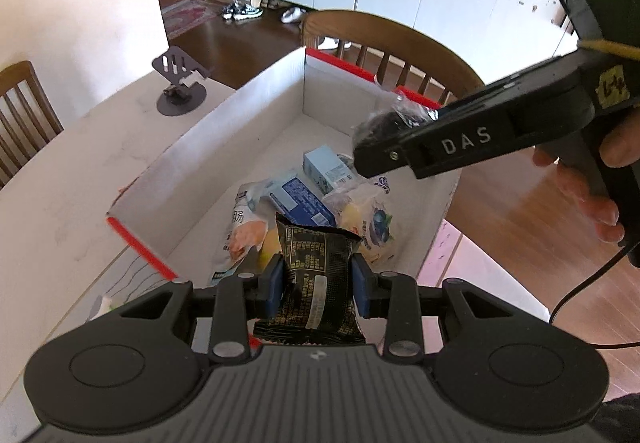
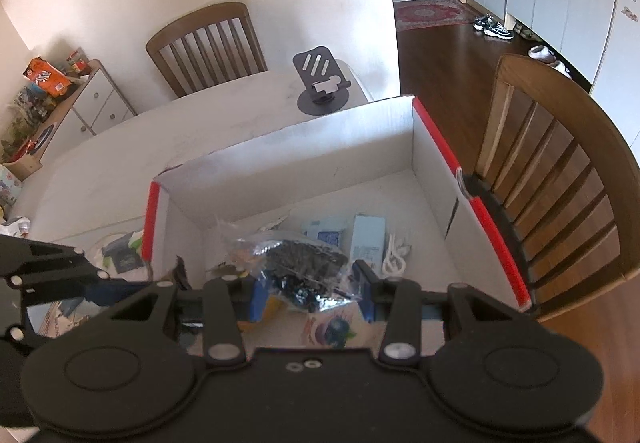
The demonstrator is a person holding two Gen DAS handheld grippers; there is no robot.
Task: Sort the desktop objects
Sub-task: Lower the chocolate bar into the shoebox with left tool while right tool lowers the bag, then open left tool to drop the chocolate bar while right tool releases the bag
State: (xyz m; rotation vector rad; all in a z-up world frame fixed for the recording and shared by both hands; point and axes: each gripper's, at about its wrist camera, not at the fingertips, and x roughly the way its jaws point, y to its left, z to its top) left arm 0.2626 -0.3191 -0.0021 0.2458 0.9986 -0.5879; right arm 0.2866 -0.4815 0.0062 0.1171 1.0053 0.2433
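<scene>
Two claws over one box [image 1: 240, 115], left claw [image 1: 318, 283] gripping one black packet [image 1: 316, 267]

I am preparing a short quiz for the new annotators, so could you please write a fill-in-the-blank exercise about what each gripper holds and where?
1. The left gripper is shut on a ____ snack packet.
2. The right gripper grips a clear ____ bag of dark contents.
3. Both grippers are above the open cardboard ____.
4. The phone stand sits on the ____, outside that container.

Missing words: black; plastic; box; table
</scene>
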